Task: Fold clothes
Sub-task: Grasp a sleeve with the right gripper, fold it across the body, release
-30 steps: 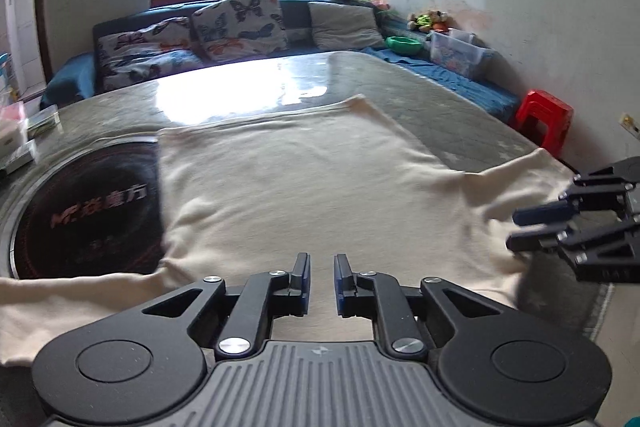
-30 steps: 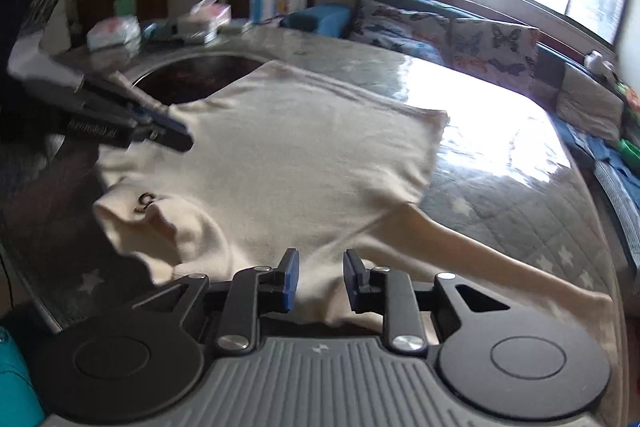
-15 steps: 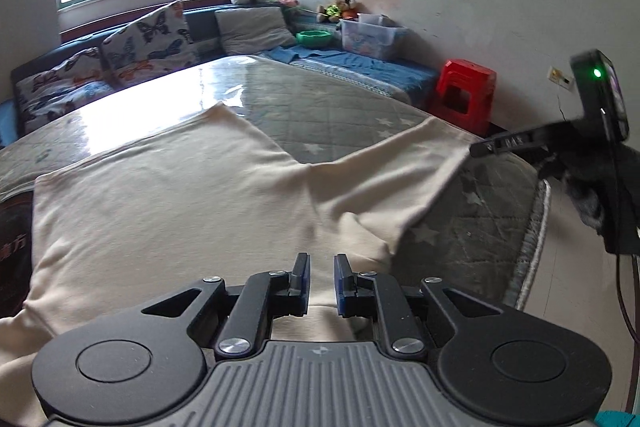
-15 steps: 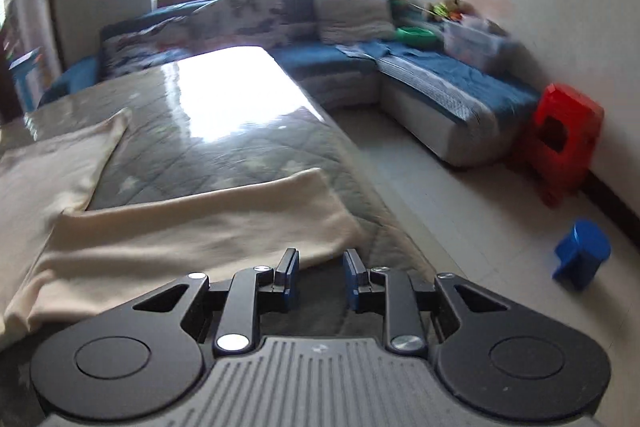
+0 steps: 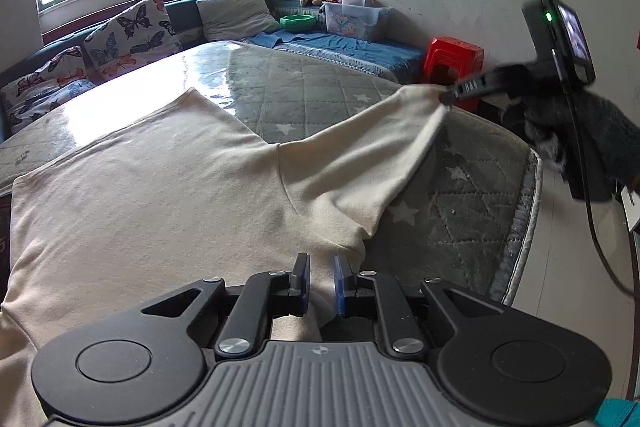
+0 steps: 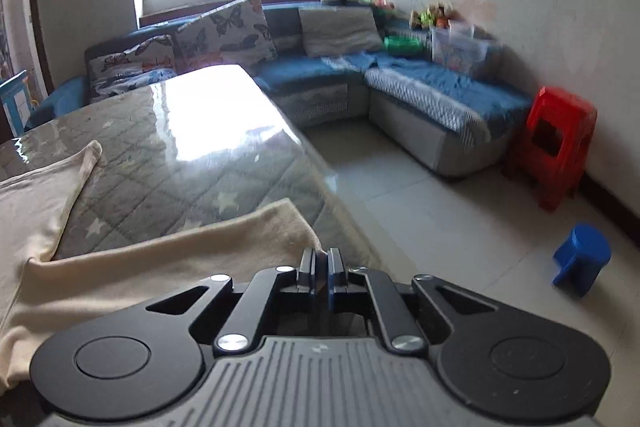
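Both hand-held grippers grip the cream shirt (image 5: 160,187). Right hand-held gripper (image 6: 320,267) just clamped its sleeve cuff (image 6: 288,223); left hand-held gripper (image 5: 321,279) pinches fabric narrowly.

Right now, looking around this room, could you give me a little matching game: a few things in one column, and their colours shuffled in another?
Things:
1. shirt spread on the table
2. tall stool by the wall
3. small stool on the floor
4. bowl on the sofa

Colours:
a. green
b. cream
c. blue
d. red

Pairs: 1-b, 2-d, 3-c, 4-a
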A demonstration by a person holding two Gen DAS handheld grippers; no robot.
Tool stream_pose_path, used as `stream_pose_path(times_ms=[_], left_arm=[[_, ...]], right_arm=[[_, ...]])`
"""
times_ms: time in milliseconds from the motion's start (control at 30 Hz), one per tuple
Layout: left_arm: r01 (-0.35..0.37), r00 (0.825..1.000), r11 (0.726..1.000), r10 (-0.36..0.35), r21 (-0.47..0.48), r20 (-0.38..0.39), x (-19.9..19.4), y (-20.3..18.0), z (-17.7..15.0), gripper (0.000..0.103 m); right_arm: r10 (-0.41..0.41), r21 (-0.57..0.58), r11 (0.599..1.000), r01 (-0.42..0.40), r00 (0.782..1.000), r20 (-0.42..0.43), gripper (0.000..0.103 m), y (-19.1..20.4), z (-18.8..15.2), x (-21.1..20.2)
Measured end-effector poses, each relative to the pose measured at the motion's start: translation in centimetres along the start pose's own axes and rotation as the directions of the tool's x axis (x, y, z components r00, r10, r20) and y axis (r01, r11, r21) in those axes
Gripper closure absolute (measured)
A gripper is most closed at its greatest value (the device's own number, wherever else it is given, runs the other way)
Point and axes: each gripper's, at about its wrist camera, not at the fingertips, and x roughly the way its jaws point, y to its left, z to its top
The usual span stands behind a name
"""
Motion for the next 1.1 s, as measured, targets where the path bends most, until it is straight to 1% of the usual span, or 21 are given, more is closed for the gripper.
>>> stream_pose_path(times_ms=[100, 233, 367, 400, 467, 600, 667, 700, 733, 767, 833, 900, 933, 967, 1100], left_arm=[[0.000, 1.000, 1.000, 0.000, 0.014, -0.002, 0.2, -0.2, -0.2, 0.089], [0.003, 1.000, 1.000, -0.003, 0.014, -0.005, 0.3, -0.2, 0.0, 0.089], [0.003, 1.000, 1.000, -0.003, 0.015, 0.014, -0.4, 0.0, 0.6, 0.089], [0.001, 1.000, 1.000, -0.001, 0.013, 0.023, -0.5, 0.1, 0.9, 0.088], [-0.004, 0.999, 1.000, 0.003, 0.005, 0.034, -0.6, 0.3, 1.3, 0.081], [-0.010, 1.000, 1.000, 0.011, -0.014, 0.028, 0.1, 0.6, 1.6, 0.081], [-0.006, 1.000, 1.000, 0.006, 0.000, 0.016, 0.7, 0.3, 1.5, 0.081], [-0.004, 1.000, 1.000, 0.004, 0.007, 0.010, 1.0, 0.1, 1.4, 0.081], [-0.003, 1.000, 1.000, 0.002, 0.013, 0.005, 1.2, 0.0, 1.4, 0.081], [-0.001, 1.000, 1.000, 0.001, 0.014, 0.003, 1.3, -0.1, 1.3, 0.081], [0.002, 1.000, 1.000, -0.002, 0.011, 0.002, 1.5, -0.2, 1.3, 0.081], [0.001, 1.000, 1.000, -0.001, 0.001, 0.008, 1.4, 0.0, 1.4, 0.079], [-0.001, 1.000, 1.000, 0.001, -0.002, 0.013, 1.2, 0.1, 1.4, 0.075], [-0.004, 1.000, 1.000, 0.004, -0.005, 0.019, 0.9, 0.2, 1.4, 0.074], [-0.021, 0.999, 1.000, 0.022, -0.017, 0.040, -0.2, 1.0, 1.4, 0.074]], right_arm=[[-0.008, -0.002, 1.000, 0.008, 1.000, 0.025, 0.099, -0.2, 1.1, 0.4], [-0.006, 0.017, 1.000, 0.007, 1.000, -0.024, 0.099, -0.3, 0.3, 2.6], [0.022, 0.039, 0.999, -0.021, 1.000, -0.012, 0.098, -0.4, 0.1, 2.4], [0.037, 0.043, 0.998, -0.036, 0.999, -0.016, 0.097, -0.5, 0.2, 2.4], [0.045, 0.048, 0.998, -0.045, 0.999, -0.013, 0.091, -0.7, 0.2, 2.4], [0.061, 0.076, 0.995, -0.059, 0.998, -0.017, 0.088, -0.8, -0.1, 2.7], [0.056, 0.073, 0.996, -0.056, 0.998, -0.011, 0.089, -0.7, -0.2, 2.8], [0.055, 0.072, 0.996, -0.054, 0.998, -0.009, 0.092, -0.7, -0.1, 2.7], [0.054, 0.070, 0.996, -0.053, 0.999, -0.007, 0.097, -0.6, 0.0, 2.7], [0.053, 0.069, 0.996, -0.053, 0.999, -0.004, 0.098, -0.6, 0.1, 2.6], [0.057, 0.073, 0.996, -0.057, 0.998, 0.008, 0.099, -0.6, 0.5, 2.2], [0.064, 0.076, 0.995, -0.066, 0.998, 0.024, 0.099, -0.7, 1.1, 1.6], [0.076, 0.071, 0.994, -0.078, 0.996, 0.036, 0.099, -0.6, 1.6, 0.9], [0.086, 0.064, 0.994, -0.089, 0.995, 0.049, 0.099, -0.5, 2.2, 0.3], [0.150, 0.032, 0.988, -0.154, 0.984, 0.098, 0.099, 0.6, 4.2, -2.6]])
